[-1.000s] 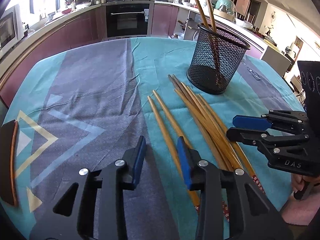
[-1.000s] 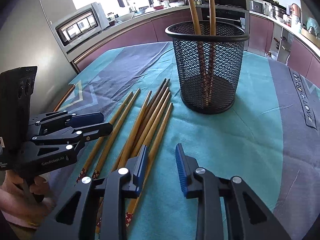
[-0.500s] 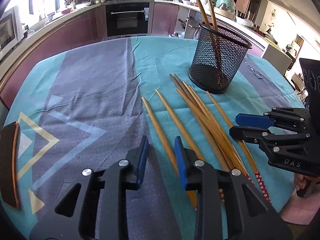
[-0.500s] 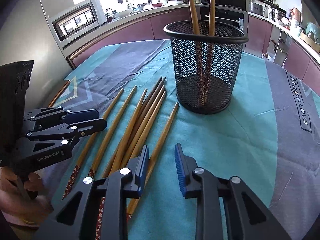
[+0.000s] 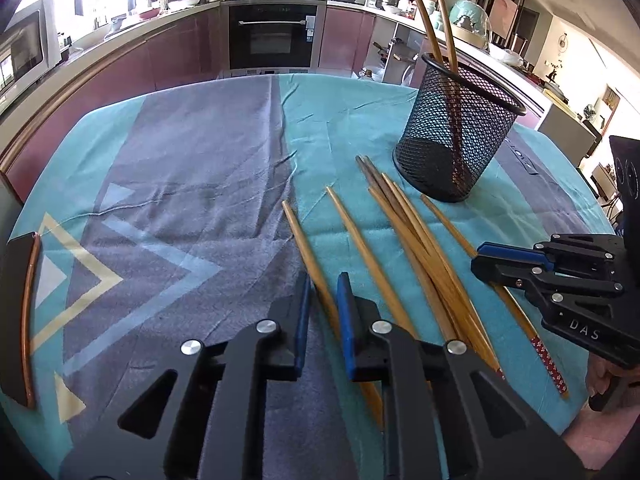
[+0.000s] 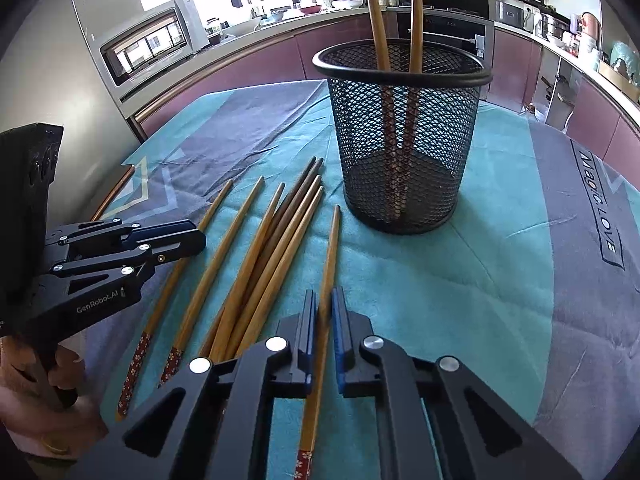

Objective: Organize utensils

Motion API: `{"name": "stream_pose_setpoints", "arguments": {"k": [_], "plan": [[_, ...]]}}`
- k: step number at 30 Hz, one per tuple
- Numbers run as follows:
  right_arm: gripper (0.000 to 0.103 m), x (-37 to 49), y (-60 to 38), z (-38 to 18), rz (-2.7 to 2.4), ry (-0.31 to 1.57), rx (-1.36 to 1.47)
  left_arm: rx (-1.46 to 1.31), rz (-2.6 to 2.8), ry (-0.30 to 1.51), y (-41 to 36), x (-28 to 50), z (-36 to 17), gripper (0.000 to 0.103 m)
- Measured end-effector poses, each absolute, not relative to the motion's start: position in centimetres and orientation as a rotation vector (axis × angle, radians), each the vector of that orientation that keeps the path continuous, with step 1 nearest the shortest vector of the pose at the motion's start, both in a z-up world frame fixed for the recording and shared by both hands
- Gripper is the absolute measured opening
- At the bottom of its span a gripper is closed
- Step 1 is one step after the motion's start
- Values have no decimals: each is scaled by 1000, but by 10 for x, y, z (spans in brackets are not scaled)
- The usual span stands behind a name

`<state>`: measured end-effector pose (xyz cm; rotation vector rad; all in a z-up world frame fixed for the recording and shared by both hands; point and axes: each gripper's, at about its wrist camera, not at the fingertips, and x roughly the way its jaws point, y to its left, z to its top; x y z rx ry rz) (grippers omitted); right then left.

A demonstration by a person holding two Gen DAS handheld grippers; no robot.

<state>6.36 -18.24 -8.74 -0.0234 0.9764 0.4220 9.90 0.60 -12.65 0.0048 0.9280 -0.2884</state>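
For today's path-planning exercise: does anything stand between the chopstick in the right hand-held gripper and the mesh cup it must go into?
Nothing visible does. The right hand-held gripper is shut on the chopstick, and only bare tablecloth lies between it and the mesh cup. The cup's mouth is open, with two chopsticks already standing in it.

My left camera rides low over the tabletop (image 5: 200,152), looking down along my fingers, with the mesh basket (image 5: 456,136) ahead to its right. My right camera sits close too, the mesh basket (image 6: 404,136) straight ahead. Both views share the basket and the chopsticks (image 5: 416,240) before it.
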Motion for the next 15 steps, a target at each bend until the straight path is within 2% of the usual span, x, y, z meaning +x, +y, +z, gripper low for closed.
{"name": "stream_pose_setpoints", "arguments": {"k": [6,15], "plan": [[7,66,-179,-86,420,974,-83,10,-280,930,3,103,-128,15],[5,66,-187,-88,435,968,-24,-11,-260,924,2,102,-128,10]]}}
